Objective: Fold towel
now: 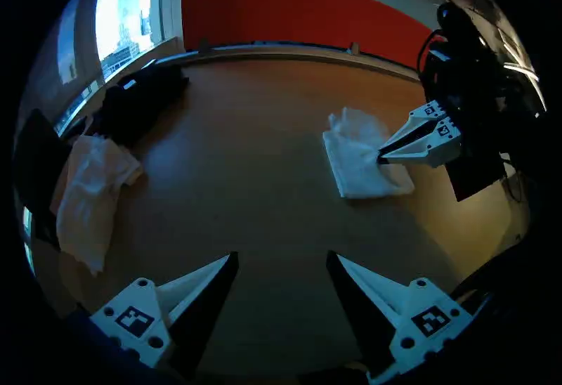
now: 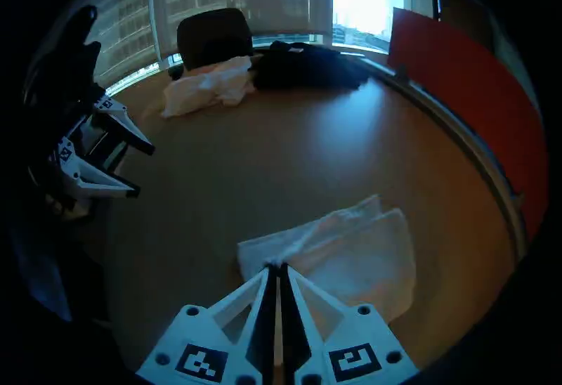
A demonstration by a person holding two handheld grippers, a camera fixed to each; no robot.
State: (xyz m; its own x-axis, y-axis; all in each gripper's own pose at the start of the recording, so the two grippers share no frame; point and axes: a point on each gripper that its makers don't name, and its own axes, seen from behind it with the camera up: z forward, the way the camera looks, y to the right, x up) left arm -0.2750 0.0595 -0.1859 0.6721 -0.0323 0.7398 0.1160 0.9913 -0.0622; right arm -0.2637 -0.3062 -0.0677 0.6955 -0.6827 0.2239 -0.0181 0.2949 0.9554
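Towel (image 2: pixel 351 251) lies on table (image 1: pixel 246 174), its edge pinched by right gripper (image 2: pixel 276 267); left gripper (image 1: pixel 281 258) spread open

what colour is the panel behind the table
The panel is red, clearest in the left gripper view.

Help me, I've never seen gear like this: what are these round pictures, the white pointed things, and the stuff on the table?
There is no robot: a person holds a pair of tongs in each hand, with a small camera riding on each. The left gripper view looks along the left tongs, open above the wooden table, holding nothing. The right gripper view looks along the right tongs, shut and apparently pinching the edge of a partly folded white towel. Each camera also catches the other pair farther off. Farther along the table lie a crumpled white cloth and a dark bundle.
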